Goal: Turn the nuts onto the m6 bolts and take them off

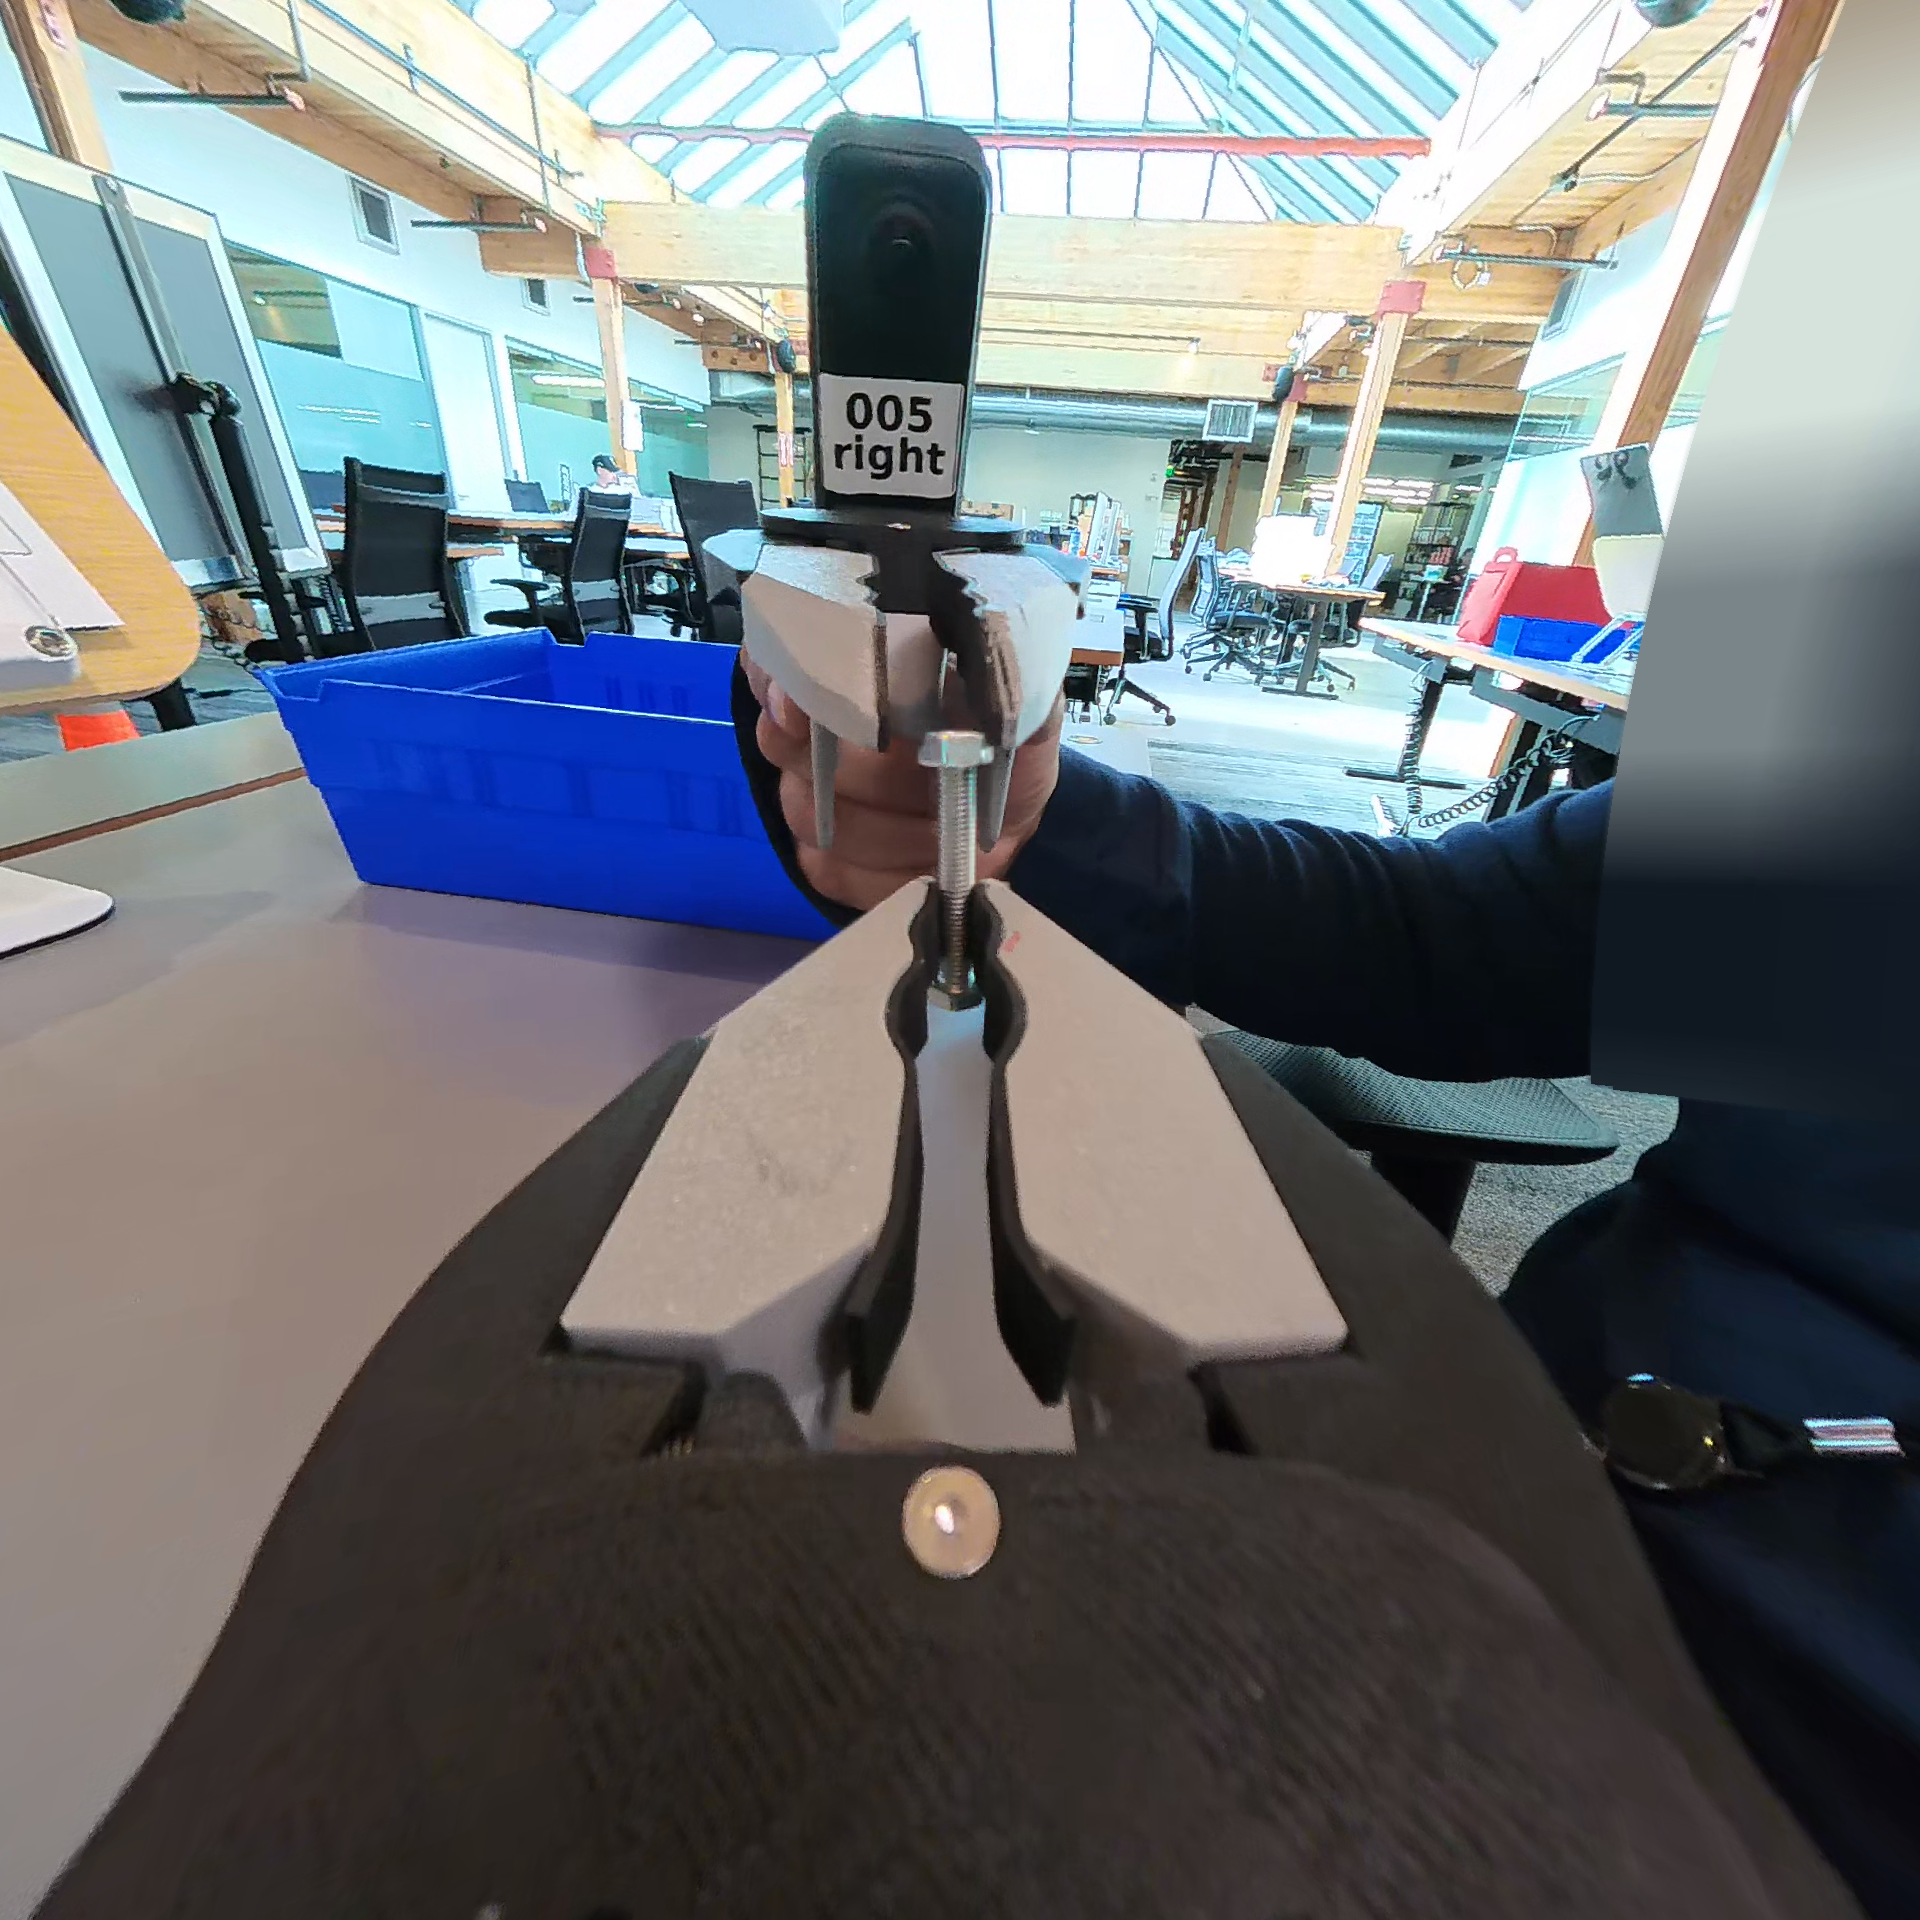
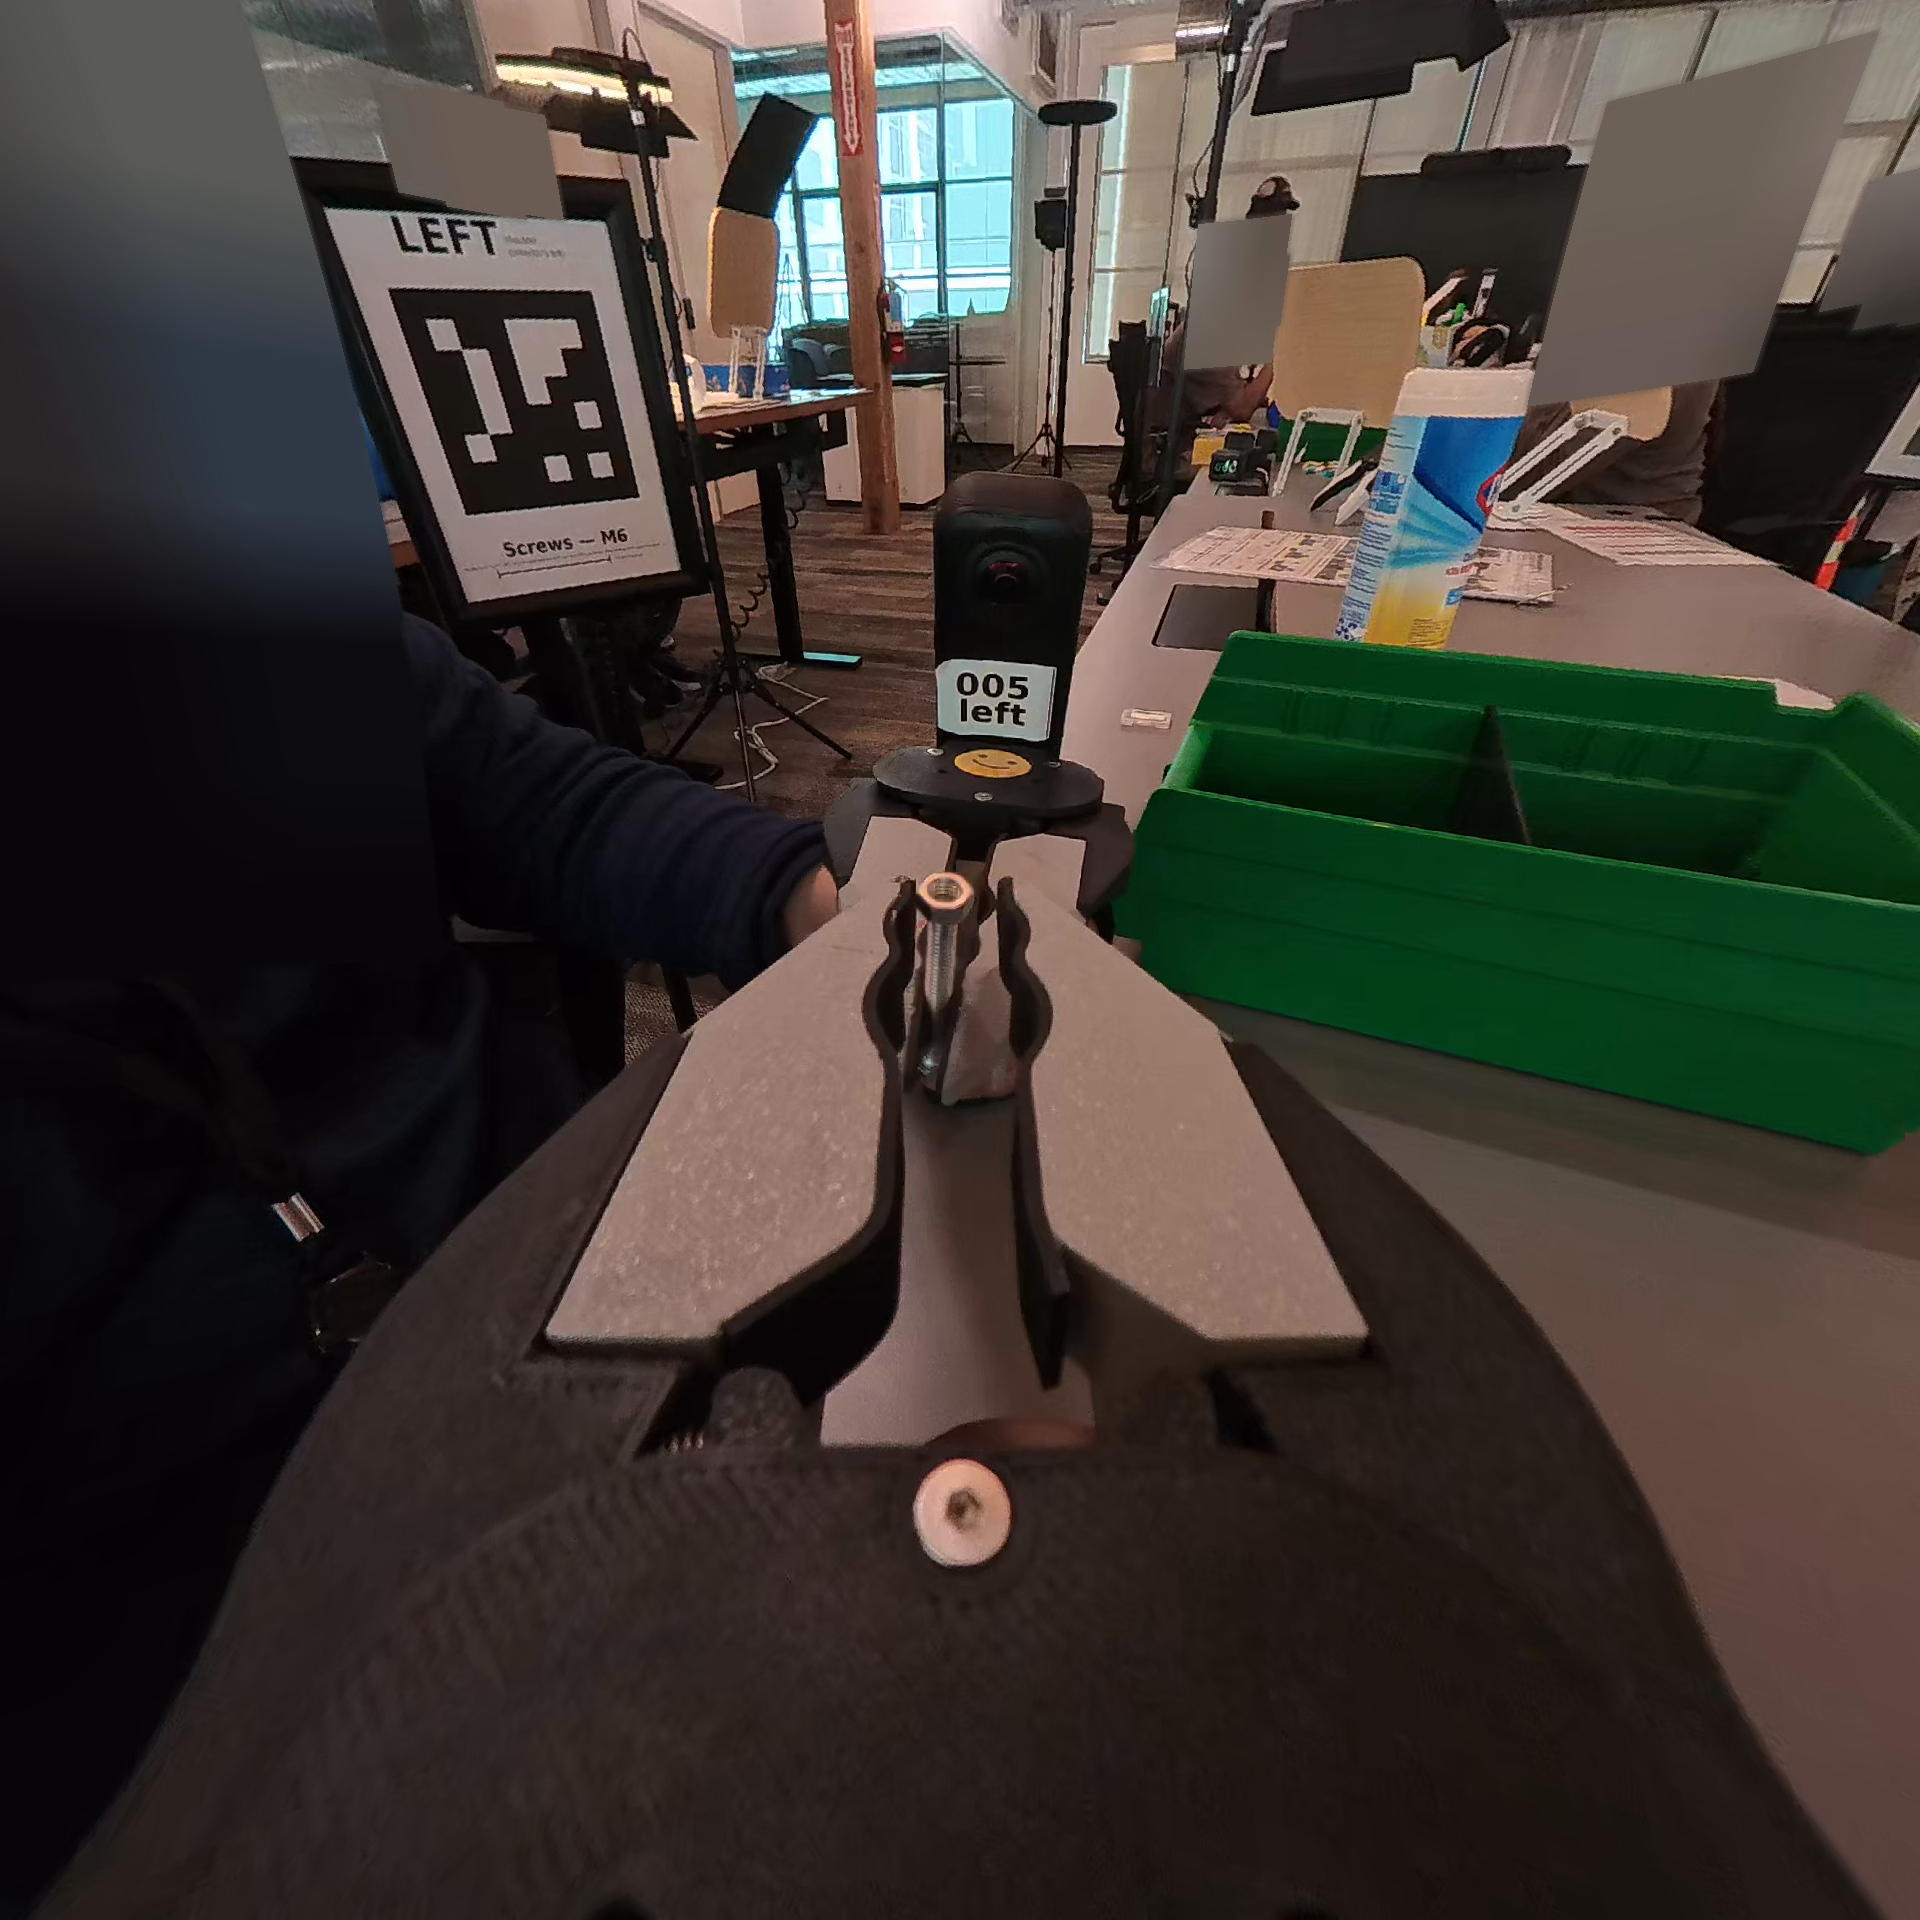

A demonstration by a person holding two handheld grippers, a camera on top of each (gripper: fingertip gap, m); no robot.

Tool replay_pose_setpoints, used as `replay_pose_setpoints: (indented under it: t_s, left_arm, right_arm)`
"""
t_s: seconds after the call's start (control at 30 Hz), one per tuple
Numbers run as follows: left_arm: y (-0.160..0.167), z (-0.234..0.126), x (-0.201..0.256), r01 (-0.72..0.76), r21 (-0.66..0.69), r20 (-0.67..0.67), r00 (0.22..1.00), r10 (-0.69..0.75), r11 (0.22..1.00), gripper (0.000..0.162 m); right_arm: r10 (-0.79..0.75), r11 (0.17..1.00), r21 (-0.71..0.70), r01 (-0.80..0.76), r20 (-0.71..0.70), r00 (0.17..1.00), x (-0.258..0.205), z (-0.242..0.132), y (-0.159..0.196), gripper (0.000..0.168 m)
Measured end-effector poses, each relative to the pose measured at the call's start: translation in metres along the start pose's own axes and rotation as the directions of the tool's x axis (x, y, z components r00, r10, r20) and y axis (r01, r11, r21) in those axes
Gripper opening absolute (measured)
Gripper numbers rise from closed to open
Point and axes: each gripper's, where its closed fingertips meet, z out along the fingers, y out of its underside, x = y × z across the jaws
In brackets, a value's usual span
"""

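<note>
In the left wrist view my left gripper (image 1: 956,909) is shut on the lower end of a silver M6 bolt (image 1: 954,821), whose hex head (image 1: 951,997) sits between the black pads. The bolt stands up out of the fingertips towards my right gripper (image 1: 914,790), which faces me and is held in a hand. A hex nut (image 1: 956,748) sits on the bolt's far end. In the right wrist view my right gripper (image 2: 948,914) is shut on that nut (image 2: 945,894), seen end-on with its hole showing, and the bolt (image 2: 938,977) runs down to a left fingertip (image 2: 982,1055).
A blue bin (image 1: 520,769) stands on the grey table (image 1: 312,1091) behind the grippers. A green divided bin (image 2: 1455,935) stands to the right, with a wipes canister (image 2: 1434,499) behind it. A marker sign on an easel (image 2: 509,405) stands at left. Dark sleeves hold both grippers. Less than 4 cm separates the two grippers' tips.
</note>
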Motion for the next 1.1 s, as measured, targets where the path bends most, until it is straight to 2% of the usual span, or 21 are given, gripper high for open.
replay_pose_setpoints:
  t_s: [0.6, 1.1]
  left_arm:
    - [0.0008, 0.0007, 0.0004, 0.001, -0.006, 0.001, 1.000, -0.001, 1.000, 0.003]
    - [0.0046, 0.0033, -0.0067, -0.006, -0.035, 0.063, 0.998, 0.008, 0.999, 0.002]
  right_arm:
    - [-0.027, 0.999, -0.021, 0.027, -0.011, 1.000, -0.0025, 0.0018, 0.0013, 0.007]
    - [-0.018, 0.998, -0.067, 0.012, -0.087, 0.996, 0.0031, -0.0027, 0.0054, 0.007]
